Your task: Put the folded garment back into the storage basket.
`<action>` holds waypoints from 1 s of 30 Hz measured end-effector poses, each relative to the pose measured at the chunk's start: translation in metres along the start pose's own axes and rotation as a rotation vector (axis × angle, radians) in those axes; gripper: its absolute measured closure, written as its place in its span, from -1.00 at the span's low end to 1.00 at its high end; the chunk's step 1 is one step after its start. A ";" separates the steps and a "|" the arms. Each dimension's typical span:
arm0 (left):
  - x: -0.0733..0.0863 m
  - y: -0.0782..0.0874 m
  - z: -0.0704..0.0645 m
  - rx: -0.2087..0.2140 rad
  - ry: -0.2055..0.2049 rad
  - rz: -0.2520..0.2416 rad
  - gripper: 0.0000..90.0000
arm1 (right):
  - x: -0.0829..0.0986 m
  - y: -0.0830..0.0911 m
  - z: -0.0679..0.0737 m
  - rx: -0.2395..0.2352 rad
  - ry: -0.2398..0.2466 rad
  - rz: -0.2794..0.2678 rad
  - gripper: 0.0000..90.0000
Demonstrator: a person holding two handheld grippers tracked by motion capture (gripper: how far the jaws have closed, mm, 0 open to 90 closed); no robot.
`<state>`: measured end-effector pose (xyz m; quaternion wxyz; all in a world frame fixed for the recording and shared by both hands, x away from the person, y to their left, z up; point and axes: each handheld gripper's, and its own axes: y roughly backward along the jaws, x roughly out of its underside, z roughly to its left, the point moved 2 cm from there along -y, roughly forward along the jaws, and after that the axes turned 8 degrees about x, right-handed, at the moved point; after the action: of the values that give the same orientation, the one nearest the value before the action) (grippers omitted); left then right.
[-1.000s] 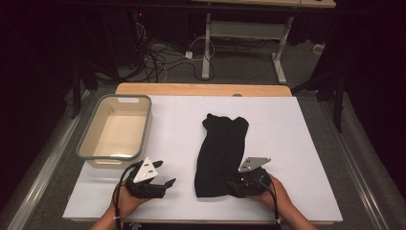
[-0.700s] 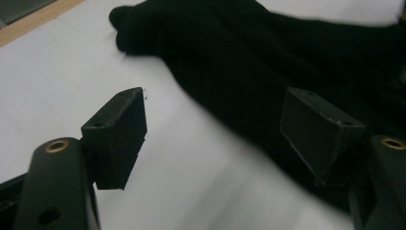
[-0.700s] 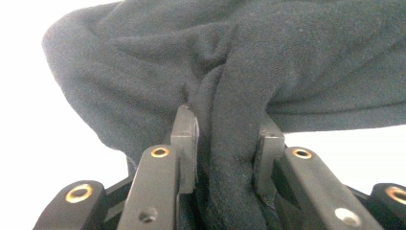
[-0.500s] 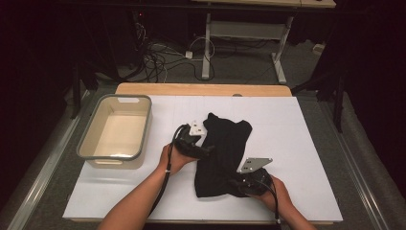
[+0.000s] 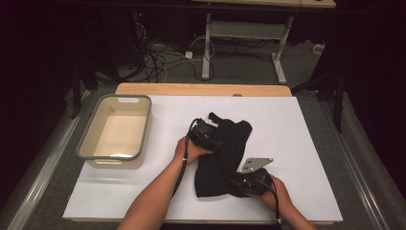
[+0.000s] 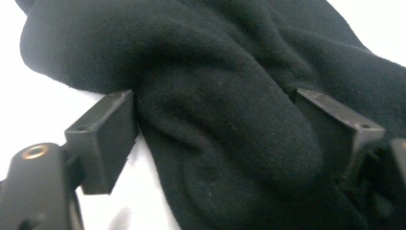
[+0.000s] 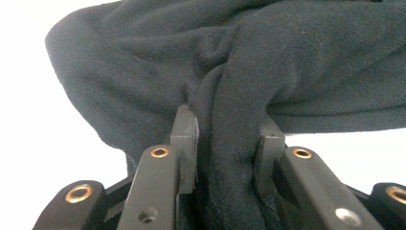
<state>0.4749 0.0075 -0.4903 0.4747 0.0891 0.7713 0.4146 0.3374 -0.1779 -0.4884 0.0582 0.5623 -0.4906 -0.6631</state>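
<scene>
On white counter (image 5: 311, 143), we are pinching black cloth (image 5: 225, 153): right gripper (image 5: 242, 184) jaws clamped on near end to hold it, left gripper (image 5: 214, 135) jaws wide apart around far fold, getting ready to grab.

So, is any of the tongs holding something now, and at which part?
The right tongs are shut on a bunched fold at the near end of the black cloth. The left tongs stand open around a fold at its far end, not clamping it.
</scene>
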 end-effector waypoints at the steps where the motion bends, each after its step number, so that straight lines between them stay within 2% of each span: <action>1: 0.001 0.000 -0.001 -0.003 -0.003 -0.003 -0.46 | 0.000 0.000 0.000 0.002 0.000 0.002 0.54; 2: 0.001 0.001 -0.002 -0.002 -0.007 -0.008 -0.38 | 0.000 0.000 0.000 0.003 0.002 0.002 0.54; 5: 0.003 0.002 -0.006 0.018 -0.032 -0.021 0.03 | 0.000 0.000 0.000 0.002 0.001 0.000 0.54; 6: 0.004 0.002 -0.007 0.034 -0.041 -0.021 0.26 | 0.000 0.000 0.000 0.001 0.003 0.000 0.54; 9: 0.004 0.003 -0.007 0.051 -0.045 -0.022 0.46 | 0.000 0.000 0.000 0.002 -0.001 0.001 0.54; 14: 0.006 0.003 -0.009 0.054 -0.061 -0.026 0.58 | 0.000 0.000 0.000 0.002 -0.004 0.000 0.55; 20: 0.007 0.004 -0.009 0.053 -0.070 -0.037 0.61 | 0.000 0.001 0.000 -0.006 0.001 -0.001 0.59; 25: 0.005 0.007 -0.009 0.050 -0.088 -0.049 0.62 | 0.001 0.003 -0.001 0.008 0.001 -0.012 0.62; 27: 0.002 0.013 -0.009 0.037 -0.107 -0.077 0.62 | 0.000 0.006 -0.004 0.012 -0.006 -0.020 0.63; 30: 0.000 0.017 -0.010 0.016 -0.131 -0.086 0.62 | -0.001 0.009 -0.006 0.034 0.007 -0.029 0.63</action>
<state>0.4622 0.0127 -0.4753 0.5407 0.0865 0.7451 0.3808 0.3380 -0.1851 -0.4810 0.0405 0.5725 -0.4932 -0.6537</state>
